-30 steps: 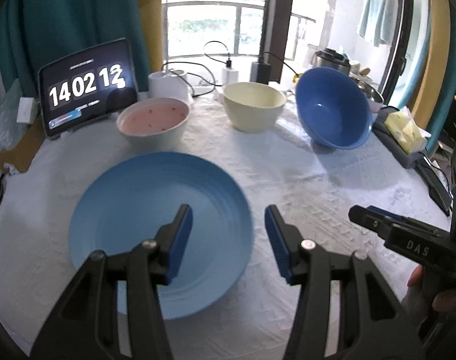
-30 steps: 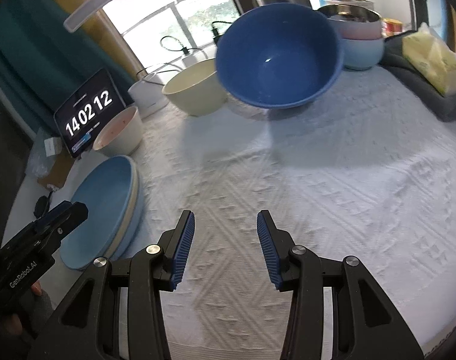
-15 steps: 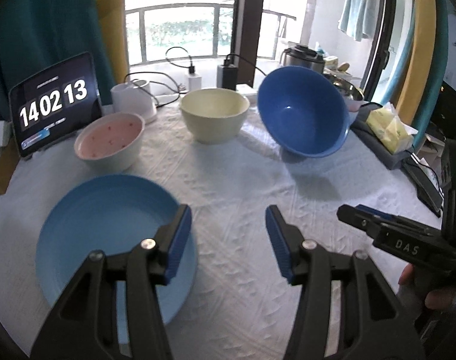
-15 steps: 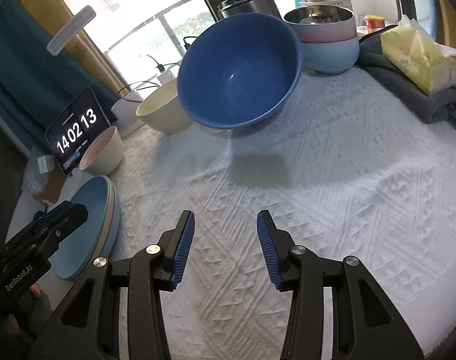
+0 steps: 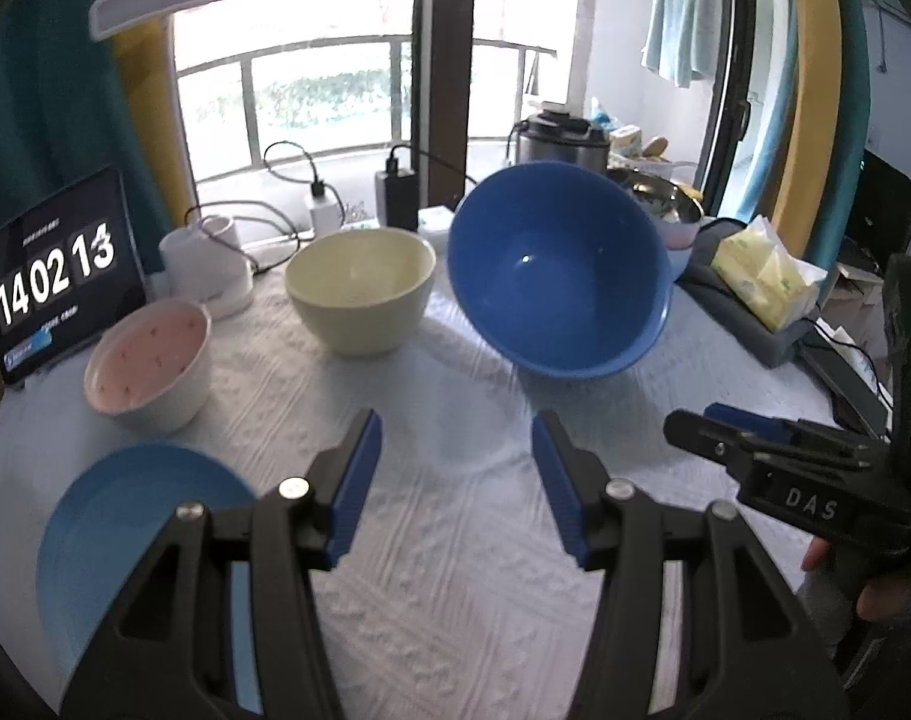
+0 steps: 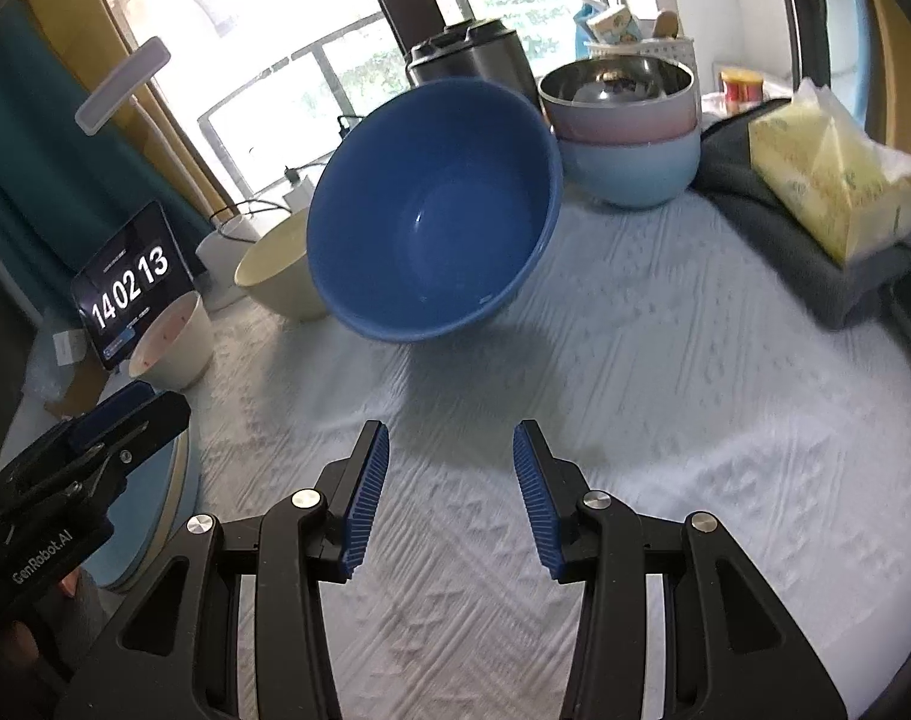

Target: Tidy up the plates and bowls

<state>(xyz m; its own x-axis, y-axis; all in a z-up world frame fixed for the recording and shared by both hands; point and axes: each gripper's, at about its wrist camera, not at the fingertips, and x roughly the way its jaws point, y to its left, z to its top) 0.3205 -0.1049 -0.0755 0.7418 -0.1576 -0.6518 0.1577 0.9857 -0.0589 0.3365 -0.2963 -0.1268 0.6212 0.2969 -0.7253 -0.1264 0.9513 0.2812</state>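
We take the large dark blue bowl point(image 5: 560, 282), tilted on the white textured tablecloth point(image 5: 455, 540), as our landmark. Our left gripper point(image 5: 455, 477) and right gripper point(image 6: 449, 492) both stand half open and empty, just in front of it. Left of it stand the cream round bowl point(image 5: 359, 288), the pink-lined white bowl point(image 5: 149, 366) and the light blue flat plate point(image 5: 131, 528).

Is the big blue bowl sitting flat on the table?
No, the big blue bowl is tipped on its side, its opening facing the grippers.
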